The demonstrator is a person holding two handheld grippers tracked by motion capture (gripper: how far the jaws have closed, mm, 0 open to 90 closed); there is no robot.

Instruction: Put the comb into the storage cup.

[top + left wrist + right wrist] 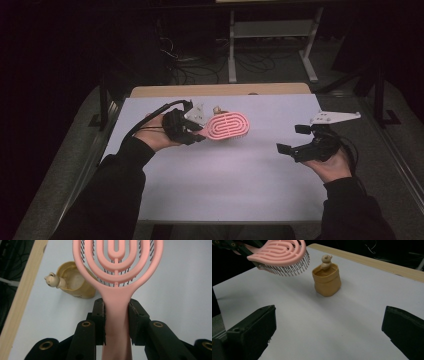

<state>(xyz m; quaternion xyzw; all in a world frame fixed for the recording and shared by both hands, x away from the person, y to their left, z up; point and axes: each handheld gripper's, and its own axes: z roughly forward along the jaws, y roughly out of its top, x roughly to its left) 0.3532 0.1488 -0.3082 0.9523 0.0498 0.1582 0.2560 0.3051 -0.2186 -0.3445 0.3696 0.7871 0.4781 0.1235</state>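
A pink vented hairbrush point(228, 125) hangs above the white table top point(240, 170), bristles down, its handle clamped in my left gripper point(196, 131). In the left gripper view the handle point(117, 315) sits tight between both black jaws. A small tan cup with a bear figure on its rim point(326, 281) stands on the table just behind the brush head point(279, 252); it also appears in the left gripper view point(75, 282) and, mostly hidden, in the high view point(219, 110). My right gripper point(290, 138) is held at the right, open and empty, jaws wide apart in its own view point(329, 327).
A wooden strip point(220, 90) runs along the table's far edge. Beyond it are a white metal stand point(270, 30) and cables on the dark floor point(190, 65). Grey floor borders the table on both sides.
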